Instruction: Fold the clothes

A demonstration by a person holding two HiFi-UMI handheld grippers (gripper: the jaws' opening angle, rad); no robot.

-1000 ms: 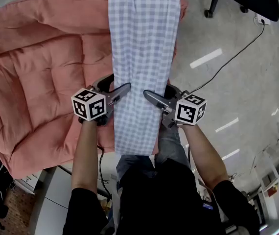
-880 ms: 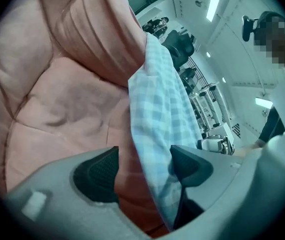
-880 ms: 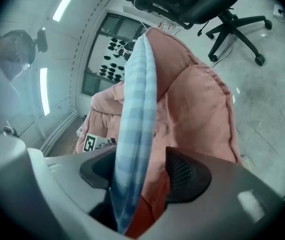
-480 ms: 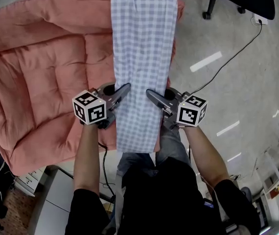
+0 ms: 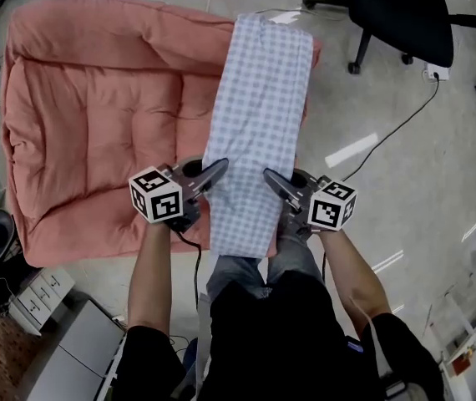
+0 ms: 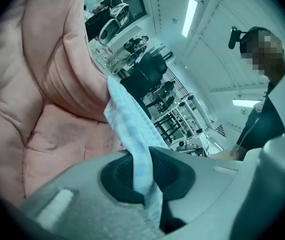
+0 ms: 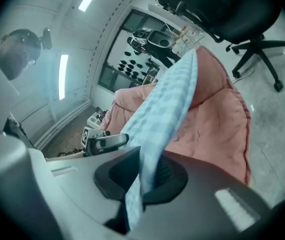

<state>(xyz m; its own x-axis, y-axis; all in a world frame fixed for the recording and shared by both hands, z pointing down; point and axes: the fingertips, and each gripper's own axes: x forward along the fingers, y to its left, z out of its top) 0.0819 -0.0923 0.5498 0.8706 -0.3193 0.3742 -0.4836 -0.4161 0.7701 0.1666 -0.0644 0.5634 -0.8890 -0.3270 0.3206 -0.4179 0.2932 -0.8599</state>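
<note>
A long blue-and-white checked garment [image 5: 259,124], folded into a strip, lies along the right side of a pink quilt [image 5: 96,132]. My left gripper [image 5: 220,168] is shut on the strip's left edge near its close end. My right gripper [image 5: 269,176] is shut on its right edge. Both sets of jaws have just been closing on the cloth. In the left gripper view the checked cloth [image 6: 127,119] runs out from between the pads of the left gripper [image 6: 143,180]. The right gripper view shows the checked cloth [image 7: 167,104] pinched in the right gripper [image 7: 141,178] and stretching away over the quilt [image 7: 217,124].
The quilt lies on a grey floor. A black office chair [image 5: 397,23] stands at the far right, and a cable [image 5: 392,107] runs across the floor beside the garment. A white drawer unit [image 5: 42,295] sits at the lower left. The person's legs are under the cloth's near end.
Both grippers have shut on the garment's side edges and risen, lifting its near end. The head view now takes in more of the quilt and the chair.
</note>
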